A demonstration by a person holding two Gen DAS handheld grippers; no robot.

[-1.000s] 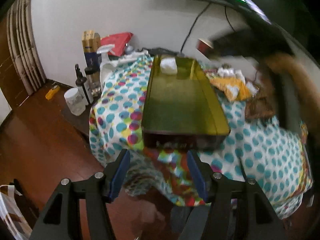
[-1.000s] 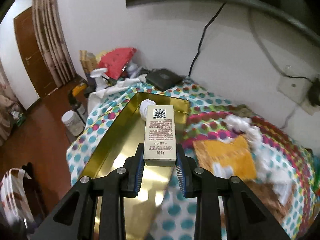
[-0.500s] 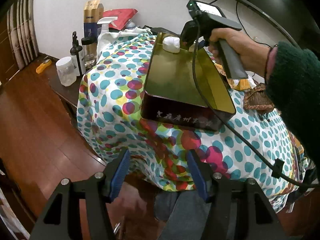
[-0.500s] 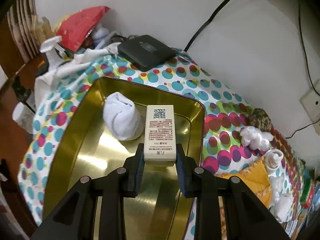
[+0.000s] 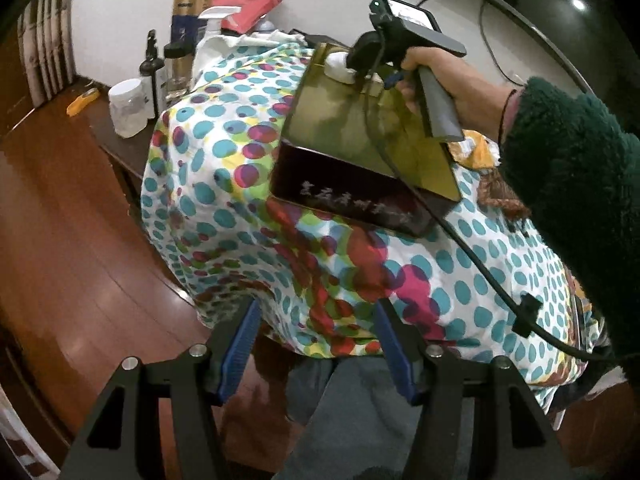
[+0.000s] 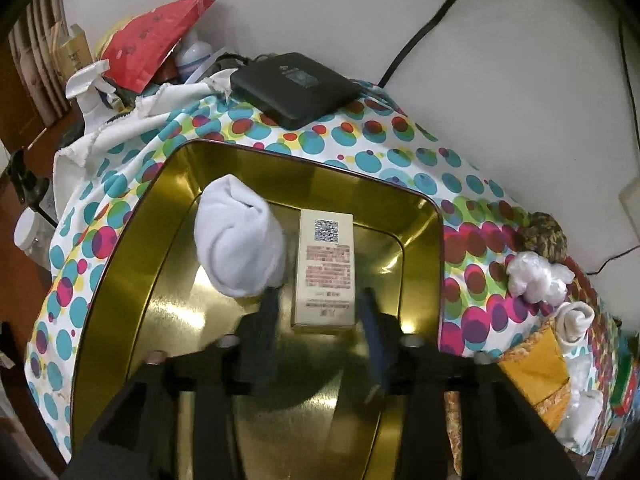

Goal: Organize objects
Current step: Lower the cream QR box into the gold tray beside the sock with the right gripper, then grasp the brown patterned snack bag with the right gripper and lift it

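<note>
Right gripper [image 6: 320, 312] just let go, jaws apart: box [image 6: 326, 272] now in tin [image 6: 120, 248] beside sock [image 6: 240, 240] (left gripper [image 5: 316, 344] idle, open).

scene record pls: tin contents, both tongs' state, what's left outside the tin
tin: gold tin on dotted cloth
contents: rolled white sock; small box beside it, lying flat
right tongs: open, straddling the box's near end
left tongs: open, empty, below the table edge
outside tin: white sock roll, camo sock ball
</note>
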